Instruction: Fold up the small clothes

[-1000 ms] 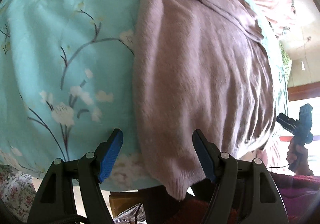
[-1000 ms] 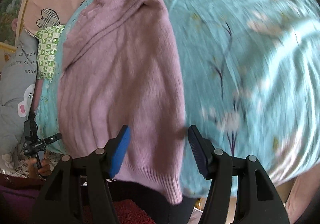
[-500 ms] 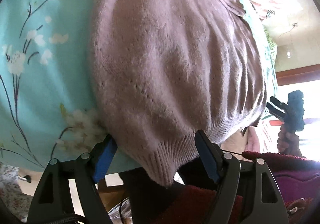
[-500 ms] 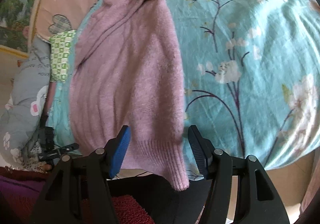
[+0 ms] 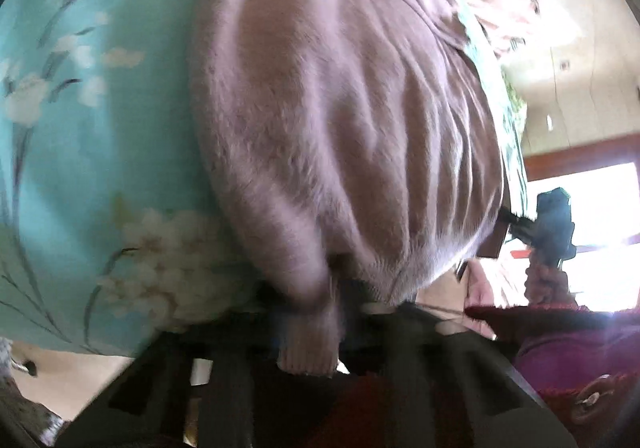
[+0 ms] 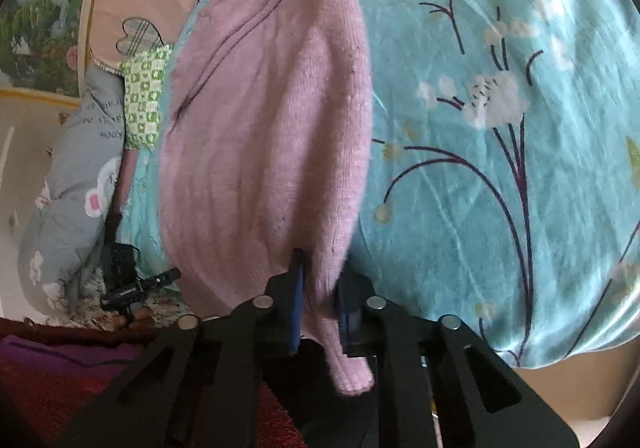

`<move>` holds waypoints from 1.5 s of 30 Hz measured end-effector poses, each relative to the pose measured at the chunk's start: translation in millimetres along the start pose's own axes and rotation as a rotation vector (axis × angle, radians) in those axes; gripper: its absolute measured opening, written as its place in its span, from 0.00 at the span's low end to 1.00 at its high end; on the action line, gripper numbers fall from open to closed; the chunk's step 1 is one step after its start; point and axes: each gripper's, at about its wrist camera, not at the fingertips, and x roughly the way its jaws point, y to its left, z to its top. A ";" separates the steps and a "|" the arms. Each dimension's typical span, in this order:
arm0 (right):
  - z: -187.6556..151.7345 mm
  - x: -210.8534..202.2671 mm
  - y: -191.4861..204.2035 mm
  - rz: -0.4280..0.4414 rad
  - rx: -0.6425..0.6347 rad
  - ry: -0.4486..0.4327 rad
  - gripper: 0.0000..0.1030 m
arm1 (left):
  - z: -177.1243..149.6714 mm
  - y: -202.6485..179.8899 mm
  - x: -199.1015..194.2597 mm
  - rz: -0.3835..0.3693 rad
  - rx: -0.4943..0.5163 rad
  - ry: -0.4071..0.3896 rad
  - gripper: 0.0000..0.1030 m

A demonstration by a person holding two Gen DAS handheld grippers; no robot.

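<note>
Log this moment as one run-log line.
phase: grasp hem | left gripper: shut on sweater corner | right gripper: shut on sweater's other corner | sweater flat on floral bedsheet | next: likely lift, fold

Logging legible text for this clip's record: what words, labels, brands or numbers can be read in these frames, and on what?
Grey pillow: dark lettering printed on it, upside down and too blurred to read.
Left gripper: a small white label on its black body, too small to read.
Purple sweater, floral bedsheet: no text.
Left wrist view: nothing legible.

Sweater (image 6: 264,136) is fuzzy matt knit with a ribbed hem, bedsheet (image 6: 500,168) is smooth, slightly shiny cloth.
</note>
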 end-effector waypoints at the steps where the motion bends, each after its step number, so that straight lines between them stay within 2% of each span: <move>1: -0.4 0.0 2.1 -0.017 -0.013 0.007 0.08 | -0.5 -4.6 -0.6 0.009 0.019 -0.009 0.09; 5: 0.7 -8.4 11.6 -0.021 -0.047 0.006 0.07 | 1.6 -19.7 -16.4 -0.012 0.070 -0.042 0.09; 11: 13.5 -39.1 33.9 0.108 -0.064 -0.094 0.07 | 25.1 -47.0 -60.1 -0.058 0.126 -0.141 0.08; 17: 59.4 -61.6 62.1 0.237 -0.072 -0.234 0.07 | 86.3 -67.8 -114.3 -0.112 0.141 -0.327 0.08; 23: 137.4 -67.2 79.4 0.325 -0.051 -0.378 0.07 | 168.3 -71.1 -138.2 -0.119 0.131 -0.474 0.08; 28: 211.7 -53.2 79.1 0.293 -0.024 -0.444 0.07 | 242.8 -59.9 -129.7 -0.085 0.085 -0.536 0.08; 34: 288.3 -13.5 75.0 0.213 -0.004 -0.409 0.07 | 313.1 -48.4 -95.8 -0.006 0.056 -0.517 0.08; 40: 340.6 27.5 56.4 0.168 0.041 -0.363 0.07 | 353.9 -24.4 -69.4 0.040 -0.017 -0.499 0.08; 45: 362.5 48.5 44.2 0.103 0.037 -0.333 0.07 | 373.8 -4.1 -48.8 0.091 -0.064 -0.484 0.08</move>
